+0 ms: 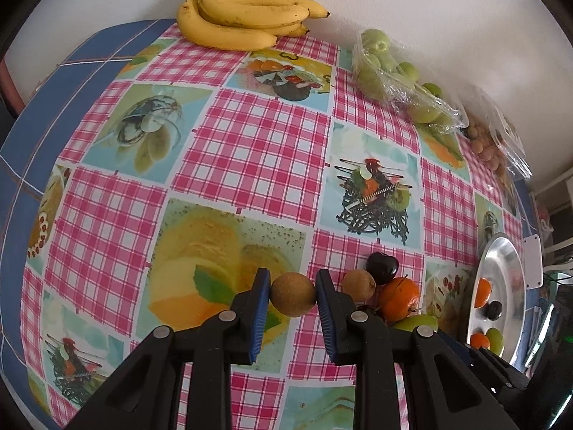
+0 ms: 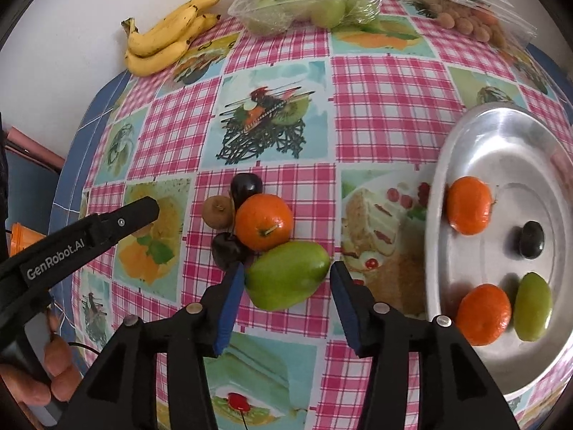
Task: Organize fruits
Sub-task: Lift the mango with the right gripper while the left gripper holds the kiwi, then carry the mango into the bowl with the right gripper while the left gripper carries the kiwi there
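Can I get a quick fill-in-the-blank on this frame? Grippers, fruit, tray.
1. The left gripper is shut on a small ____ fruit.
2. The right gripper is open around a ____ fruit, not yet clamped.
3. The metal tray holds ____ oranges, one dark fruit and one green one.
4. The bananas lie at the table's far edge, against the ____.

Missing: brown; green; two; wall

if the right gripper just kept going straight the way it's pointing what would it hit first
Most likely the green mango, which sits between the open fingers of the right gripper, nearer the left one. Just beyond it lies the orange. Depth is hard to judge through the fisheye, so the fingers might pass over it.
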`<state>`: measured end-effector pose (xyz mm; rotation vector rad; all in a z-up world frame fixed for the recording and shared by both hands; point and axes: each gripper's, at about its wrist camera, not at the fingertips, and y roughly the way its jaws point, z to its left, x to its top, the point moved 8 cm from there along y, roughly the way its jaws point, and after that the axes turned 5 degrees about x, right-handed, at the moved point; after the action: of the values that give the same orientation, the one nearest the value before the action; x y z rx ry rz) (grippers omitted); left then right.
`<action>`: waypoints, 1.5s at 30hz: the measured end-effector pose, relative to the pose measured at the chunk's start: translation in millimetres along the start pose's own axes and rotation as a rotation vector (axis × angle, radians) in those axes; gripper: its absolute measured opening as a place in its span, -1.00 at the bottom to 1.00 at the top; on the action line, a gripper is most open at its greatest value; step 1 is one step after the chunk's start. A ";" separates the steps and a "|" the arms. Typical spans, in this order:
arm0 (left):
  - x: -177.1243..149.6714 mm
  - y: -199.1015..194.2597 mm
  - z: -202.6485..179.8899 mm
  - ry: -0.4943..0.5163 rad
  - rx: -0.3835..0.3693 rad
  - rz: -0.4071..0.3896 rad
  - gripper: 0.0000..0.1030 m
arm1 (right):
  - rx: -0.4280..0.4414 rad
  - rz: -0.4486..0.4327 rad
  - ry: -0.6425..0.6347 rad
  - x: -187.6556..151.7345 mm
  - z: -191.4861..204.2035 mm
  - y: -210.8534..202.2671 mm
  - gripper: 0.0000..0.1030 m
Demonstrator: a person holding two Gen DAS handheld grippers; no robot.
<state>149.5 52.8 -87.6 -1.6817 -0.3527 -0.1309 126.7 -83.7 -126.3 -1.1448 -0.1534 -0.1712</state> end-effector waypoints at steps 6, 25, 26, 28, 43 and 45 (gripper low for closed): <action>-0.6 4.3 -0.5 0.004 0.005 0.009 -0.46 | -0.031 0.006 -0.016 0.5 1.1 9.4 0.01; 6.6 -19.1 -6.1 0.016 -0.015 -0.053 -0.46 | 0.007 -0.096 -0.029 4.5 2.7 -35.6 0.00; 6.5 -20.1 -8.0 0.020 -0.013 -0.056 -0.46 | 0.004 -0.096 -0.025 4.0 1.0 -37.7 0.00; 6.2 -21.7 -10.6 0.029 -0.011 -0.060 -0.46 | -0.004 -0.093 -0.018 3.4 -3.0 -39.5 0.00; -15.2 -34.5 -89.7 0.197 -0.080 -0.069 -0.46 | -0.049 -0.177 0.163 3.4 -85.7 -91.4 0.00; -22.7 -34.8 -104.9 0.231 -0.090 -0.065 -0.46 | -0.070 -0.191 0.188 1.6 -100.0 -99.2 0.00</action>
<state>129.6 -50.1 -45.9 -1.7231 -0.2302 -0.3914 110.5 -215.1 -78.2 -1.1767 -0.0905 -0.4545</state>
